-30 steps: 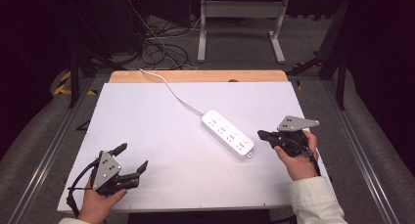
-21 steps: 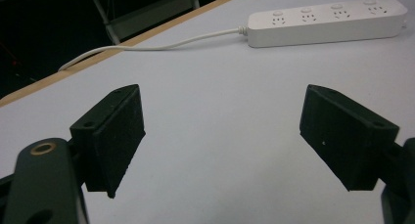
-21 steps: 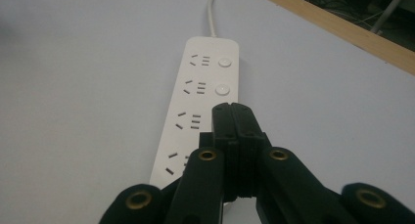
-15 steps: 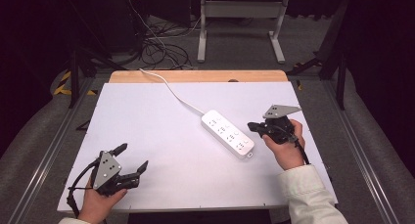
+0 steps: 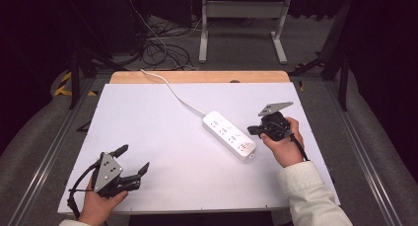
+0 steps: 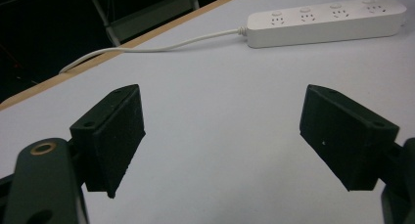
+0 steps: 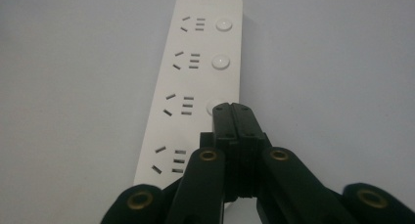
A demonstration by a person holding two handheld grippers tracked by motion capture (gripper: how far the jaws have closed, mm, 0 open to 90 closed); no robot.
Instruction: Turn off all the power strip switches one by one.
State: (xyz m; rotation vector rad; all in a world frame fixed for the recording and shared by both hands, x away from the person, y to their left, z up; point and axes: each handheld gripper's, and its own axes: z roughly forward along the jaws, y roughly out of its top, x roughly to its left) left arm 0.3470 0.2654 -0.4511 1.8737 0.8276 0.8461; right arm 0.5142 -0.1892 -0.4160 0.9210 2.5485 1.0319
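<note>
A white power strip (image 5: 229, 134) lies diagonally on the white table top (image 5: 162, 122), and its white cord (image 5: 172, 94) runs off over the far edge. My right gripper (image 5: 251, 131) is at the strip's right side with the jaws shut and nothing between them. In the right gripper view its tips (image 7: 233, 109) lie over the third round button of the power strip (image 7: 193, 77); whether they touch it I cannot tell. My left gripper (image 5: 133, 158) rests near the front left, open and apart from the strip. In its own view the left gripper (image 6: 222, 136) is spread wide over bare table, with the power strip (image 6: 328, 21) far ahead.
A wooden strip (image 5: 197, 77) edges the table's far side. Beyond it, dark cables (image 5: 157, 48) lie on the floor beside a grey metal stand (image 5: 241, 18). Metal rails (image 5: 47, 152) run along both sides of the table.
My right gripper has moved left and away from the person, up to the power strip. The left gripper has stayed where it was, open.
</note>
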